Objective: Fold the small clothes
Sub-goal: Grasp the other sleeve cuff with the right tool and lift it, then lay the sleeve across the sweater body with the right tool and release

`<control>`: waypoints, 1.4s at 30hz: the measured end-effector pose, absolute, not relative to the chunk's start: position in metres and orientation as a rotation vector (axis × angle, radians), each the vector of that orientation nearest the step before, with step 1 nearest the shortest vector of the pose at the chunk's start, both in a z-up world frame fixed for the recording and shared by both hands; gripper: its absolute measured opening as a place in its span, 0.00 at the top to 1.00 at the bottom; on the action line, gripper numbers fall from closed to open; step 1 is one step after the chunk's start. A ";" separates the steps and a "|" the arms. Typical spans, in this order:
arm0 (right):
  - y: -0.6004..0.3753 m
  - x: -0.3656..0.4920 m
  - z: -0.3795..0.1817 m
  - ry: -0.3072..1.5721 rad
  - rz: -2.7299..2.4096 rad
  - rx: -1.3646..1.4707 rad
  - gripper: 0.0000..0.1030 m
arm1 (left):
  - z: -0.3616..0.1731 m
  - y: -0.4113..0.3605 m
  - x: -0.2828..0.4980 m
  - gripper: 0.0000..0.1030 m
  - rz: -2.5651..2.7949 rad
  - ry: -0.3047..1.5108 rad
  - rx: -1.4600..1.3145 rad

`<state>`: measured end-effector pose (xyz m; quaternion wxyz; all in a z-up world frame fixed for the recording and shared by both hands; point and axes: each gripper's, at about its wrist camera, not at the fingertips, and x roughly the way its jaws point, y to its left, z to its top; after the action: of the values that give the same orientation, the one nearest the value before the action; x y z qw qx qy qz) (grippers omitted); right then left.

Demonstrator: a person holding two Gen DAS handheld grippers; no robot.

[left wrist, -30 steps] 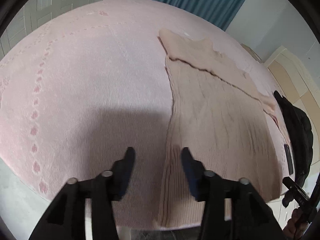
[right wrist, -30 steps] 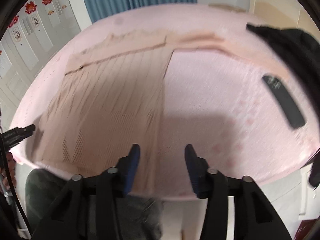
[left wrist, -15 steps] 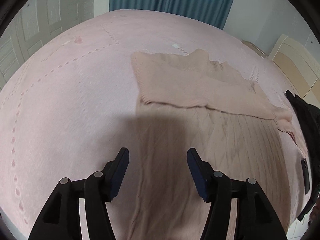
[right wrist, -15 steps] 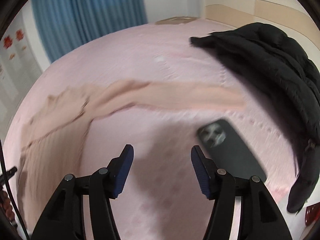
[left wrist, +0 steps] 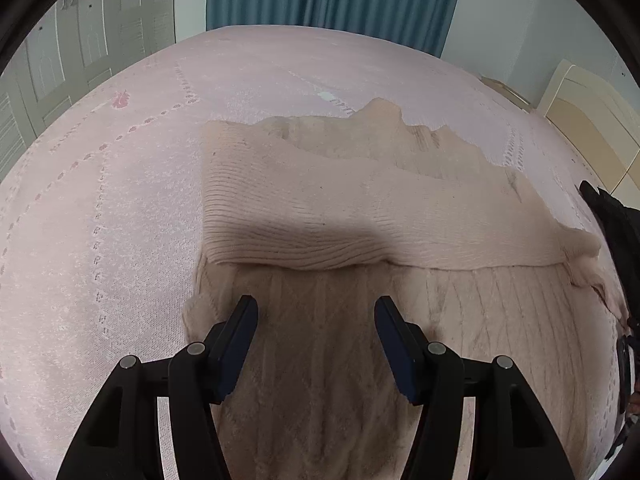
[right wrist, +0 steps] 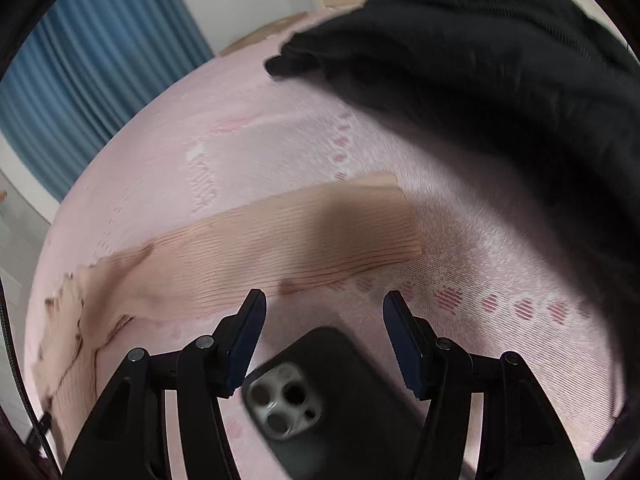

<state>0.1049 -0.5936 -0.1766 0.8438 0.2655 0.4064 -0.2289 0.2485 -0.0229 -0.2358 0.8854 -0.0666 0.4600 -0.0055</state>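
Pink bed (left wrist: 120, 220) w/ beige knit sweater (left wrist: 320, 360) flat near-centre, one sleeve (right wrist: 312, 232) out right: soft, light, stretchy, prob. pinch at cuff; left gripper (left wrist: 316, 320) & right gripper (right wrist: 324, 316) both apart, empty.

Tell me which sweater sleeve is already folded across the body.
The left sleeve, seen from the left tool: it lies across the sweater's chest. The right sleeve stretches flat on the pink bedspread, beyond the phone.
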 end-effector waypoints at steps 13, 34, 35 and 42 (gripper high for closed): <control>-0.592 0.148 -0.187 0.908 -0.608 0.402 0.91 | -0.230 -0.013 0.248 0.43 0.005 0.940 -0.142; -0.398 0.190 -0.013 0.612 -0.443 0.045 0.92 | -0.197 0.057 0.222 0.43 0.014 0.892 -0.244; -0.380 0.197 -0.008 0.602 -0.414 0.037 0.92 | -0.197 0.061 0.222 0.43 0.019 0.891 -0.245; -0.232 0.244 0.003 0.590 -0.097 0.047 0.92 | -0.203 0.100 0.219 0.43 0.040 0.893 -0.308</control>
<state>0.2440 -0.2317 0.0030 0.9554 0.0233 0.2905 -0.0479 0.2187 0.0998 -0.2035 0.8903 -0.1484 0.4300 0.0192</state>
